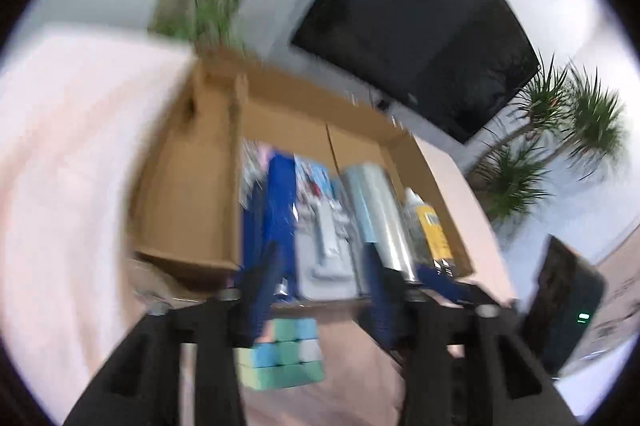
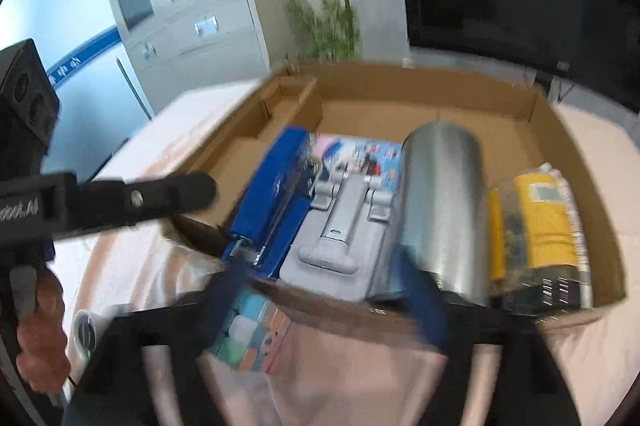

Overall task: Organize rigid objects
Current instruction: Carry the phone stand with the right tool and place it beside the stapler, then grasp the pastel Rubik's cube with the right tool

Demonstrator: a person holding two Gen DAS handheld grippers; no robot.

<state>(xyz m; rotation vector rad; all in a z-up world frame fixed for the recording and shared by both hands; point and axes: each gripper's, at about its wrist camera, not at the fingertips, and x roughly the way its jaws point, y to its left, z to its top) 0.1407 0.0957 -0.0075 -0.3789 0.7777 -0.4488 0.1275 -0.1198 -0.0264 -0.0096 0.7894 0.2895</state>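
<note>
An open cardboard box (image 2: 536, 105) on a pink-covered table holds a blue stapler (image 2: 276, 193), a grey flat holder (image 2: 340, 238), a silver cylinder (image 2: 440, 193) and a yellow-labelled bottle (image 2: 544, 218). The same box (image 1: 192, 185) fills the left wrist view. A pastel puzzle cube (image 1: 284, 354) lies on the cloth just before the box's near wall. My left gripper (image 1: 320, 286) hovers open above it, with nothing pressed between its blue fingers. My right gripper (image 2: 326, 298) stands wide open at the near wall, its left finger over the cube (image 2: 248, 330).
A dark screen (image 1: 420, 17) and potted plants (image 1: 560, 129) stand behind the table. A black device (image 1: 560, 306) sits at the right. The left gripper's black body (image 2: 120, 197) and a hand (image 2: 40, 310) reach in from the left, near a small round white object (image 2: 84, 334).
</note>
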